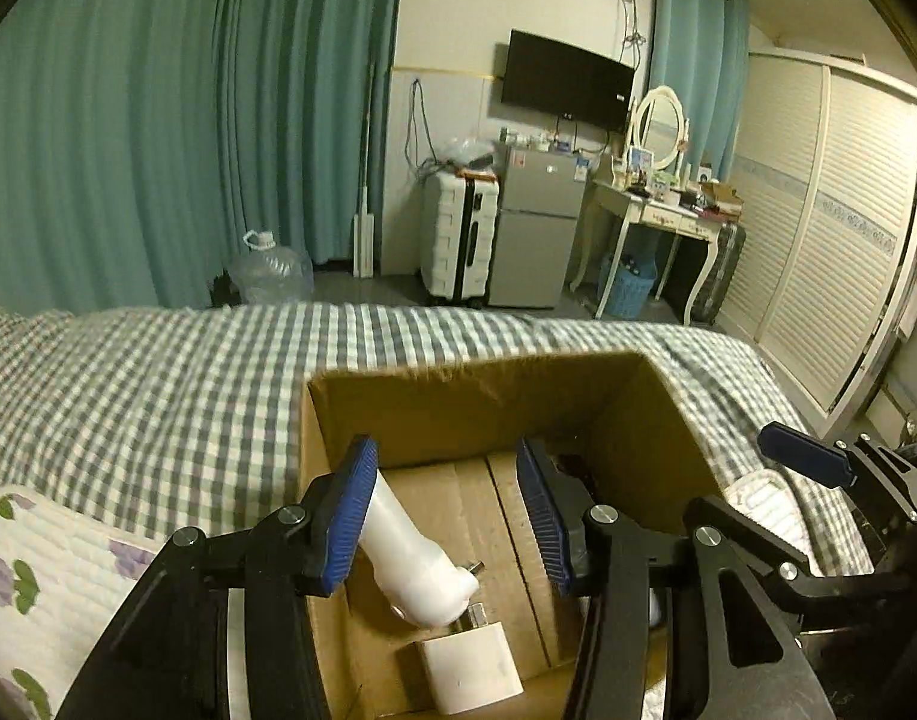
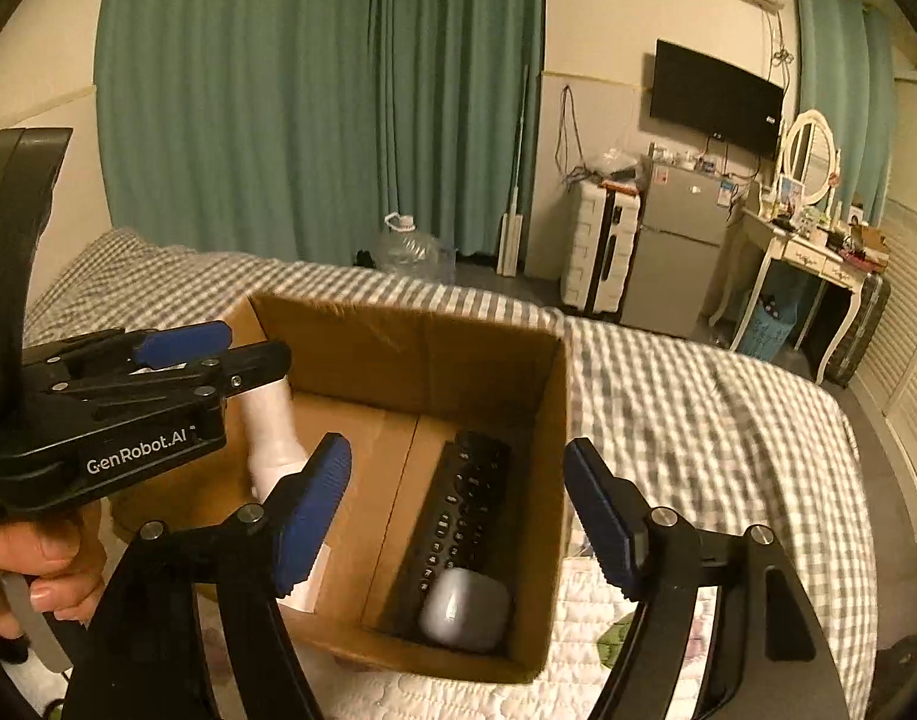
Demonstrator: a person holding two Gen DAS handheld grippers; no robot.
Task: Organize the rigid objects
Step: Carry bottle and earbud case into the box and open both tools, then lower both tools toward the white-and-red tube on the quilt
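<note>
Left gripper (image 1: 446, 516) fingers spread, over cardboard box (image 2: 494, 324) on bed (image 2: 698, 396). Right gripper (image 2: 458, 516) open too. Inside: white charger (image 1: 470, 669), white bottle (image 1: 410, 558), remote (image 2: 458, 516), grey case (image 2: 466, 609).

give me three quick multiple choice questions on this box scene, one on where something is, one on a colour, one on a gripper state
1. Where does the black remote lie?
A. inside the cardboard box
B. on the checked bedspread
C. on the dressing table

2. What colour are the gripper finger pads?
A. red
B. blue
C. yellow

3. How does the right gripper stand?
A. shut on the remote
B. shut on the box wall
C. open, holding nothing

Answers:
1 A: the remote lies on the floor of the cardboard box, beside a grey rounded case.
2 B: the pads are blue on both tools.
3 C: the right gripper hangs over the box with its jaws wide apart and nothing between them.
</note>
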